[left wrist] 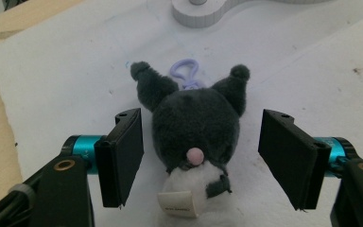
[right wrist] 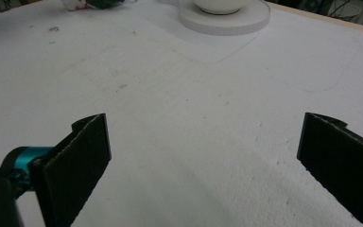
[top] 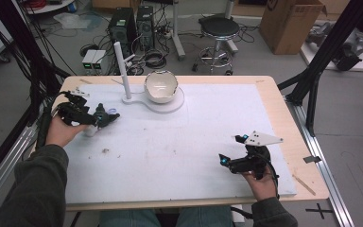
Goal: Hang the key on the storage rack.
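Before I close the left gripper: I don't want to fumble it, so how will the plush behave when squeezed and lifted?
The plush looks soft and furry, so it will probably squash between the left gripper's pads rather than resist. It seems light for its size. Its ears and the purple clip will likely dangle. Lying flat on the white mat, it shouldn't roll.

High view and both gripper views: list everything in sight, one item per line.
Plush toy: one, dark grey with white chest, pink nose and lilac clip, lying on the mat between the left gripper's jaws; pads apart from it.
Bowl: one, white, on the stand's round base at the mat's far edge.
Stand: one, white, upright post beside the bowl.
Mat: one, white, covering the wooden table.
Stool: one, black, on the floor beyond.
Cardboard box: one, brown, floor, far right.
Left gripper: black, open.
Right gripper: black, open over bare mat.
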Motion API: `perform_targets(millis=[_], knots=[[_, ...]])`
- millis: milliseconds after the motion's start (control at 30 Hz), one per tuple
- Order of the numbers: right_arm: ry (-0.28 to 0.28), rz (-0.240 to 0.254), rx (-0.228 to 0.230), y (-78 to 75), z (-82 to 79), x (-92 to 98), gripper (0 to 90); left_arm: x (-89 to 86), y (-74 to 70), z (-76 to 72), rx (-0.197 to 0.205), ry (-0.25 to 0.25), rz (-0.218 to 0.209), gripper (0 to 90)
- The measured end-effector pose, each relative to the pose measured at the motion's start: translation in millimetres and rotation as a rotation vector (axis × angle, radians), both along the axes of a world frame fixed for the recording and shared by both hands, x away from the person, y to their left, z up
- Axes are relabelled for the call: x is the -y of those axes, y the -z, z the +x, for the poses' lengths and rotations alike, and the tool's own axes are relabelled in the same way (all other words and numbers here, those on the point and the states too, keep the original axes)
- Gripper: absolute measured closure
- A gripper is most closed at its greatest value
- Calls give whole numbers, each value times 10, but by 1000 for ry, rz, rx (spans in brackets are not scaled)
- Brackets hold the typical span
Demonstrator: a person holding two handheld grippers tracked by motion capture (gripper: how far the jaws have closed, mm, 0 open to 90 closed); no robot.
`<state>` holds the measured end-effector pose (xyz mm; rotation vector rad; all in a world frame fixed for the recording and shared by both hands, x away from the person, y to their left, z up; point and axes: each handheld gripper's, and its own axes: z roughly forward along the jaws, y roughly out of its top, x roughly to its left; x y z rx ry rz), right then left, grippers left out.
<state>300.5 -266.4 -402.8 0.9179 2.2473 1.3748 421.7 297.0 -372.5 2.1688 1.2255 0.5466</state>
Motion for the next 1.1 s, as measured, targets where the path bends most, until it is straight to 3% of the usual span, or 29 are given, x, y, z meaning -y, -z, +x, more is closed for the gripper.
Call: perform_targets(millis=[467,633,1100], knots=[[-2,3,-5,-1,-7,-3,27,19,197,40,-49,-3,30,333],[-3,2,-4,2,-5,-4,27,57,257,64,-69,-19,71,345],[-2,14,-7,-7,-14,8,27,152,318,72,-70,-4,140,394]])
